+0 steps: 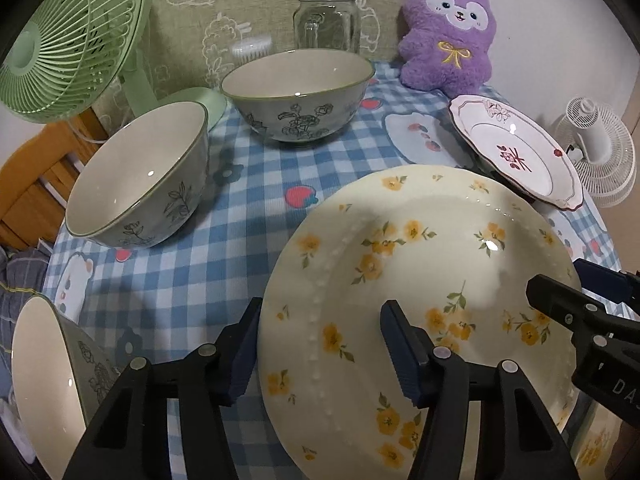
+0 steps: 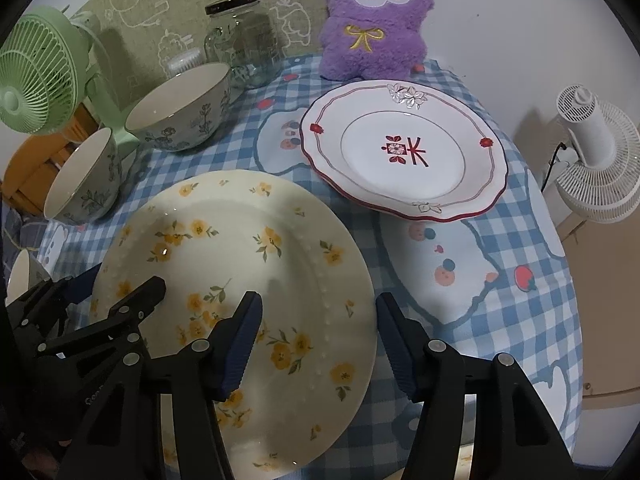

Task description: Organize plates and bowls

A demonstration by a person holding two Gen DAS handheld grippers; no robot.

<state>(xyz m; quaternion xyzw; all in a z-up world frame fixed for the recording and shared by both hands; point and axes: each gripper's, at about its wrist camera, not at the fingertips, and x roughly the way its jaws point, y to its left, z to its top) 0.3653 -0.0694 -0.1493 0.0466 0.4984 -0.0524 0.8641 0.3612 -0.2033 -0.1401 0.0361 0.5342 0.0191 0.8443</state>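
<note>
A cream plate with yellow flowers [image 1: 420,248] [image 2: 240,240] lies closest to me on the checked cloth. My left gripper [image 1: 324,340] straddles its left rim, one finger outside the plate and one over it, jaws apart. My right gripper [image 2: 318,340] straddles the right rim the same way, also open. Each gripper shows at the edge of the other's view. A white plate with red trim [image 1: 520,156] [image 2: 400,152] sits behind to the right. Three grey-green floral bowls stand to the left: far [image 1: 296,92], middle [image 1: 136,176] and near [image 1: 40,360].
Along the back stand a green fan [image 1: 68,36], a glass jar [image 1: 326,20] and a purple plush toy [image 1: 452,32]. A white fan [image 2: 592,160] stands off the table's right edge. The blue checked tablecloth [image 1: 200,264] shows between the bowls and the cream plate.
</note>
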